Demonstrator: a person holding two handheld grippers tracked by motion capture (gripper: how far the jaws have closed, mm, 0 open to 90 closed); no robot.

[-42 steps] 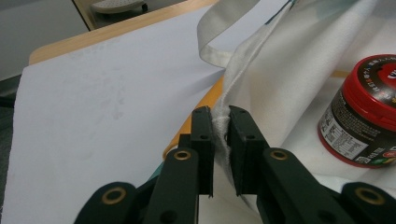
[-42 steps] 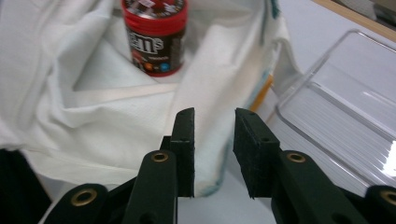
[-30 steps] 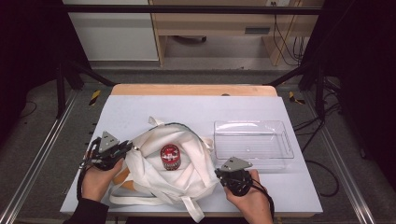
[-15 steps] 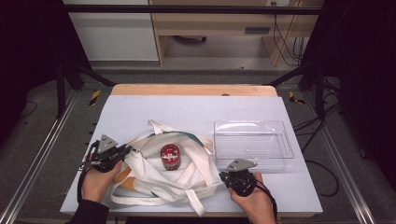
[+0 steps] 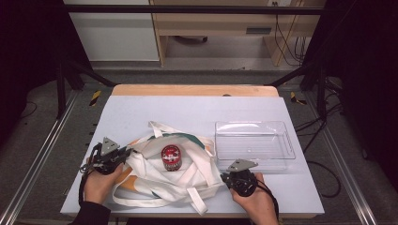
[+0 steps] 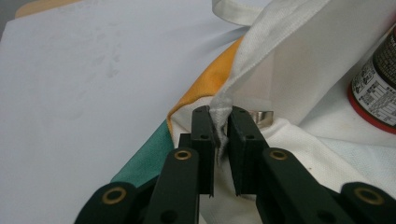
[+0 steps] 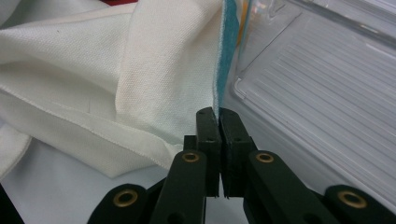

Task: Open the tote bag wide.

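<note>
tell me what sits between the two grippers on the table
The white bag, pinched at either edge by the left gripper and right gripper, with a can on it, high view.

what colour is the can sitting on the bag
Dark can with a red lid and red base band, clearest in the high view.

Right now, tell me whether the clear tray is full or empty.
Empty. The tray in the high view shows bare ribbed plastic, with nothing inside; the can sits on the bag beside it.

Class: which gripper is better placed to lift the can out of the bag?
Probably the left gripper: the can sits nearer it. Both it and the right gripper are clamped on the bag.
</note>
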